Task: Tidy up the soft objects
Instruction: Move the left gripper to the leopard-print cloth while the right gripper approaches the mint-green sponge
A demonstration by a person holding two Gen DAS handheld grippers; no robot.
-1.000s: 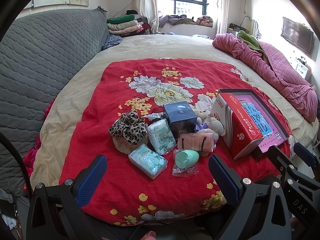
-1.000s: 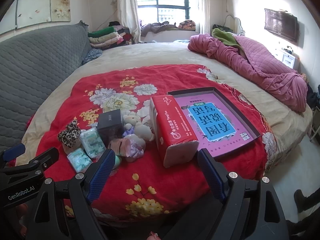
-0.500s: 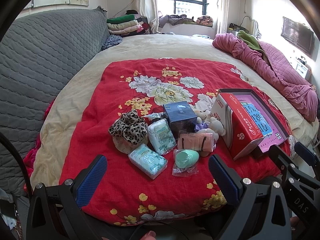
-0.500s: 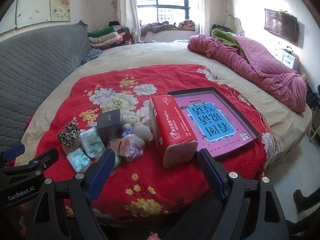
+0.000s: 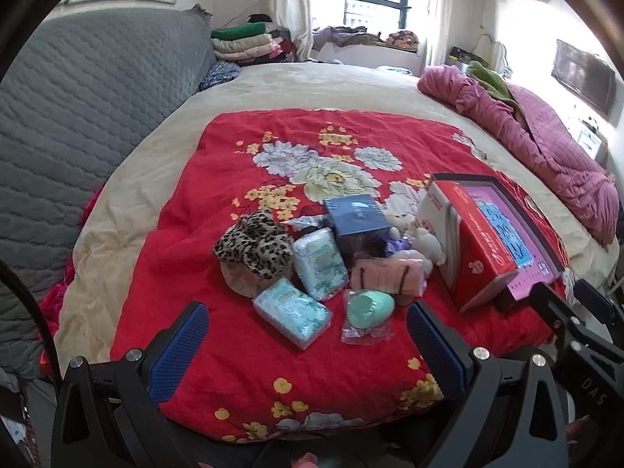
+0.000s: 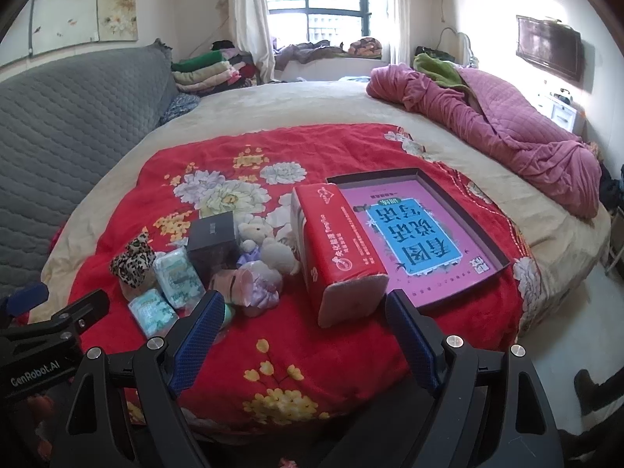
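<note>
Left wrist view shows the left claw (image 5: 304, 335) with its blue-padded jaws spread wide and empty, hovering over the near edge of the red floral blanket (image 5: 241, 374) spread on the bed. Ahead lies a cluster of soft things: a leopard-print fabric scrunchie (image 5: 253, 245), two pale blue tissue packs (image 5: 290, 312) lying side by side, a mint green sponge in a clear bag (image 5: 368, 308), a pink knitted pouch (image 5: 386, 279) and a small cream plush bear (image 5: 425, 240). A dark blue box (image 5: 357, 220) stands behind them. To their right a red cardboard box (image 5: 475, 249) lies on its side, against a shallow black tray with a purple printed sheet (image 5: 518, 210).

From the right wrist, the right claw (image 6: 304, 331) is likewise wide apart, holding nothing, near the red box's open end.
</note>
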